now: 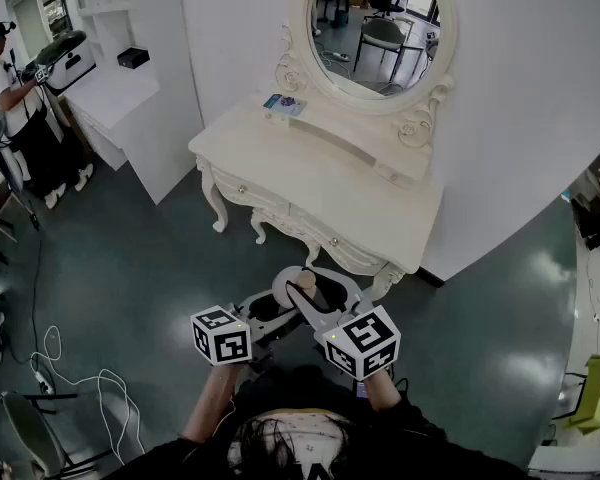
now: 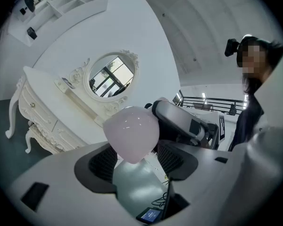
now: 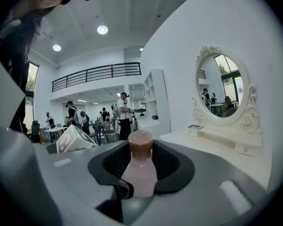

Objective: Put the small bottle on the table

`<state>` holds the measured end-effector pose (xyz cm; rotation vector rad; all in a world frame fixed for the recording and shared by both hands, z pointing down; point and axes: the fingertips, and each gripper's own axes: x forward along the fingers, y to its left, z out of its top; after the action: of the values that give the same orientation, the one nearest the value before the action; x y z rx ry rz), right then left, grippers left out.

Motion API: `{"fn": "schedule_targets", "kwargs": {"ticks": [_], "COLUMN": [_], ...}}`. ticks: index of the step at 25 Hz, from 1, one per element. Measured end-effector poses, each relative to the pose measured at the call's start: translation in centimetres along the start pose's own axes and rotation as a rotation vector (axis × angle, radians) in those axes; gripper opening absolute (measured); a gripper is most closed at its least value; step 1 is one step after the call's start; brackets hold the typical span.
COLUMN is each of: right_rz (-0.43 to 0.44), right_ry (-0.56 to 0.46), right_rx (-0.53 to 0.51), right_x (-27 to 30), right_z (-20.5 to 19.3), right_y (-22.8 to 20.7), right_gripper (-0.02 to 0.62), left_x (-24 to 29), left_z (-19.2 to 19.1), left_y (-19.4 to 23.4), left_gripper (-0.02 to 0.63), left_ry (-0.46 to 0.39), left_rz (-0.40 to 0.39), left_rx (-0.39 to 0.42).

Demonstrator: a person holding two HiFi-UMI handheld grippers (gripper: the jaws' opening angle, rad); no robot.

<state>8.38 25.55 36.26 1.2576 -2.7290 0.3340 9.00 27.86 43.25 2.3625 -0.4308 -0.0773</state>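
The small bottle [image 3: 140, 173] is pale pink with a brown cork, and in the right gripper view it stands upright between the dark pads. My right gripper [image 3: 141, 166] is shut on its body. In the left gripper view the bottle [image 2: 131, 132] shows its round underside between the pads of my left gripper [image 2: 136, 161]. Whether those pads press on it is unclear. In the head view both grippers meet in front of me, and only the bottle's cork [image 1: 304, 281] shows, short of the table [image 1: 310, 183]. The right gripper [image 1: 310, 293] reaches in from the right and the left gripper [image 1: 272, 308] from the left.
The white dressing table has an oval mirror [image 1: 375, 28] and a small flat thing [image 1: 283, 104] at its back left. A white shelf unit [image 1: 120, 88] stands to the left, and a person [image 1: 15, 118] works there. Cables [image 1: 75, 378] lie on the dark floor at lower left.
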Motion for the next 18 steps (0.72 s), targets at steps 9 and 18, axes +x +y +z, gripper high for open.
{"fn": "schedule_targets", "kwargs": {"ticks": [9,18], "right_rz": [0.0,0.025], "right_ry": [-0.024,-0.024], "right_rx": [0.038,0.036], "right_x": [-2.8,-4.9], "right_z": [0.2,-0.1], "right_y": [-2.0,-3.7], "right_gripper": [0.15,0.15], "left_x": [2.6,4.9], "left_z": [-0.6,-1.6], "left_y": [-1.8,-2.8], "left_gripper": [0.247,0.247], "left_ry": [0.003,0.001], "left_rz": [0.012,0.033], "left_rx": [0.013,0.018]}}
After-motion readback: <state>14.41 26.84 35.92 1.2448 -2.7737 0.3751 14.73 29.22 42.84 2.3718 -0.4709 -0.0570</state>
